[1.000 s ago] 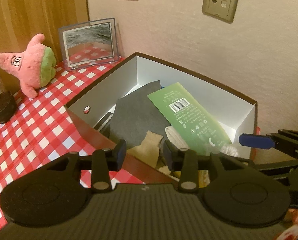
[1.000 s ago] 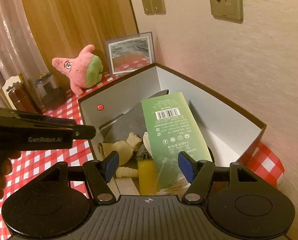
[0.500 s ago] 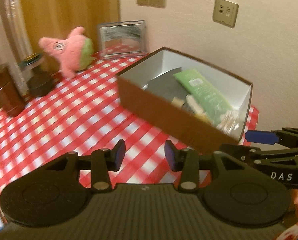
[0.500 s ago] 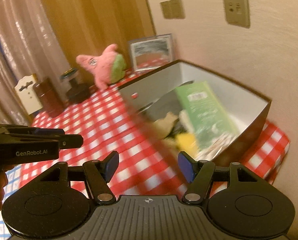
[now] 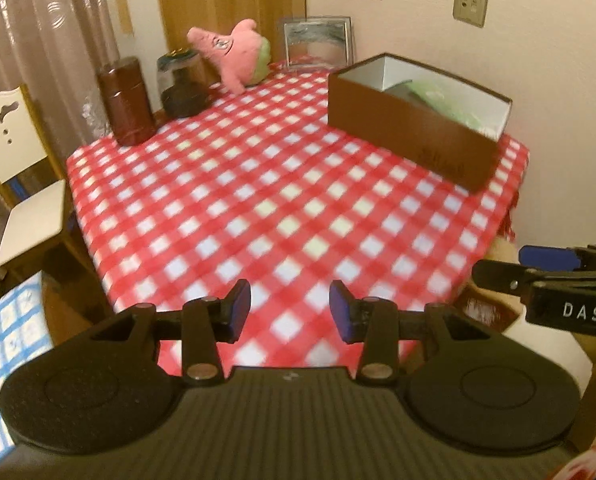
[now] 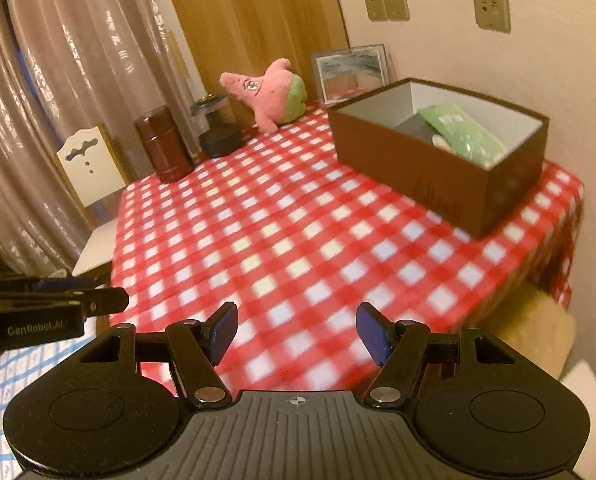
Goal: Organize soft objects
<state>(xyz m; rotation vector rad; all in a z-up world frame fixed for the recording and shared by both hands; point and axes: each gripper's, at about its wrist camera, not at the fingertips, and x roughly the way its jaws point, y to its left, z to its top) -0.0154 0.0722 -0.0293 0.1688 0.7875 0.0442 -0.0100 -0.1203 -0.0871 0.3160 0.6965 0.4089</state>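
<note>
With both claws empty and parted, your left gripper and right gripper hang over the near edge of the checked tablecloth, grasping nothing. Soft items sit in the brown box at the far right corner by the wall; a green packet lies on top, a dark grey piece beside it. The pink plush leans at the back beside the picture frame, well apart from both grippers, outside the box.

Judgement: the cloth between you and the box looks bare, so the plush is the likely next soft thing. Reach with whichever hand is nearer, come in level, pinch the fat body rather than a thin limb, squeeze gently since it will compress, lift clear of the dark jar and brown canister just left of it, then lower it into the box.

Hard to make out: box contents below the packet are hidden by its front wall; lettering on that wall is blurred. The floor items at the frame edges are cut off.
</note>
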